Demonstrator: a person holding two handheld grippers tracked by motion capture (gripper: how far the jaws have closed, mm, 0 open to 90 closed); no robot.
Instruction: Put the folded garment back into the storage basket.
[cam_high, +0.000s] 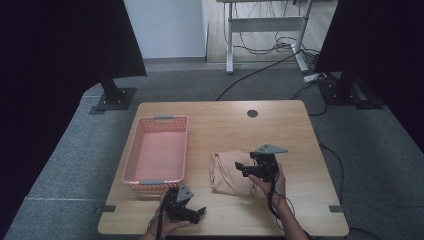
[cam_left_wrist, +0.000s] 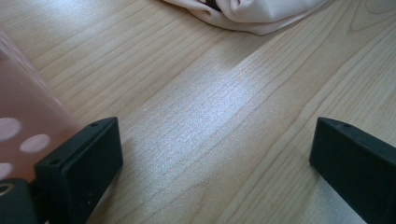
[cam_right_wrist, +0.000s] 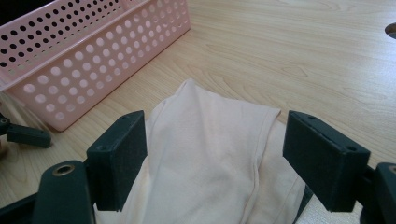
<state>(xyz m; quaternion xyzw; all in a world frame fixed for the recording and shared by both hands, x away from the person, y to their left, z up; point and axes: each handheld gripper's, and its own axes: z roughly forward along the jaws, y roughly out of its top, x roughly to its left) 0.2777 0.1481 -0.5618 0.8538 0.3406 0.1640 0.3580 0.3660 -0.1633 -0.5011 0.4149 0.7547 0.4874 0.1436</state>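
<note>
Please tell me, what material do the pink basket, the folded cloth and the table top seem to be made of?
Pink basket: likely moulded plastic, smooth, its walls pierced with even round holes.
Folded cloth: probably a soft knit such as cotton, matte cream, with a stitched seam and gentle creases.
Table top: light wood or wood-look laminate; the grain shows under a faint sheen, so I cannot tell which.

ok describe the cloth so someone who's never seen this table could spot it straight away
On the wooden table, look right of the pink basket, toward the near edge. The cloth lies there in a soft folded heap, under the open right gripper. It is pale peach fabric, the one limp thing beside hard plastic.
</note>
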